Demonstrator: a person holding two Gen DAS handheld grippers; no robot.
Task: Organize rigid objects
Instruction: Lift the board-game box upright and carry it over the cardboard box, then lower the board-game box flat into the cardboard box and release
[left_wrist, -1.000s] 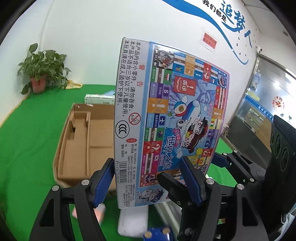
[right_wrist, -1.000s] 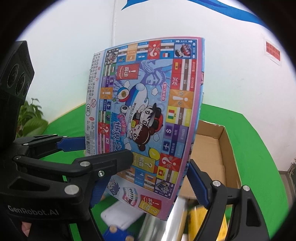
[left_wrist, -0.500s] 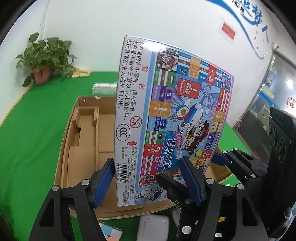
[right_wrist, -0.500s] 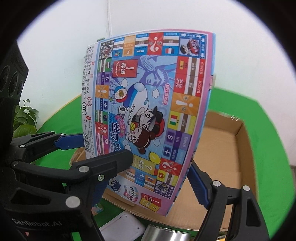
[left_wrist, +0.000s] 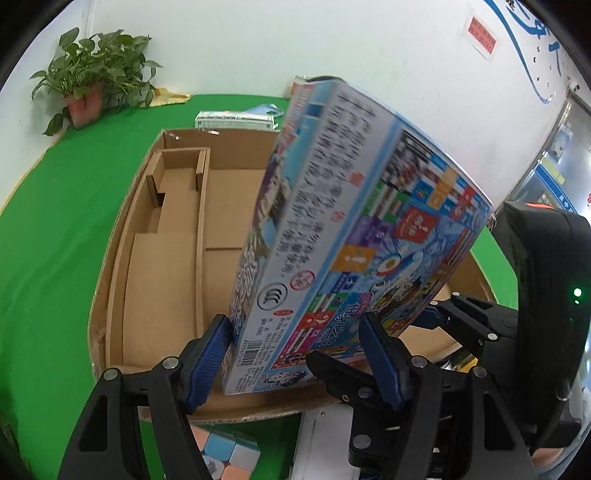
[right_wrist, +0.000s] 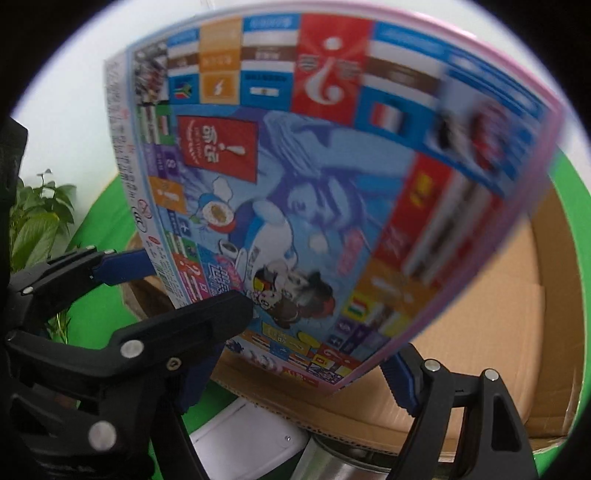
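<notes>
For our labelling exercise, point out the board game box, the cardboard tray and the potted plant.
board game box (left_wrist: 332, 236): left wrist view, on its printed side panel.
cardboard tray (left_wrist: 162, 273): left wrist view, on the bare floor of its left compartment.
potted plant (left_wrist: 98, 70): left wrist view, on its leaves.

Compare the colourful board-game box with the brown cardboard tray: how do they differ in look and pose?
The colourful printed board-game box is closed and glossy; the brown cardboard tray is plain and open-topped, with dividers. The box is tilted in the air, held by both tongs; the tray lies flat on the green cloth. Both are flat rectangular cardboard.
</notes>
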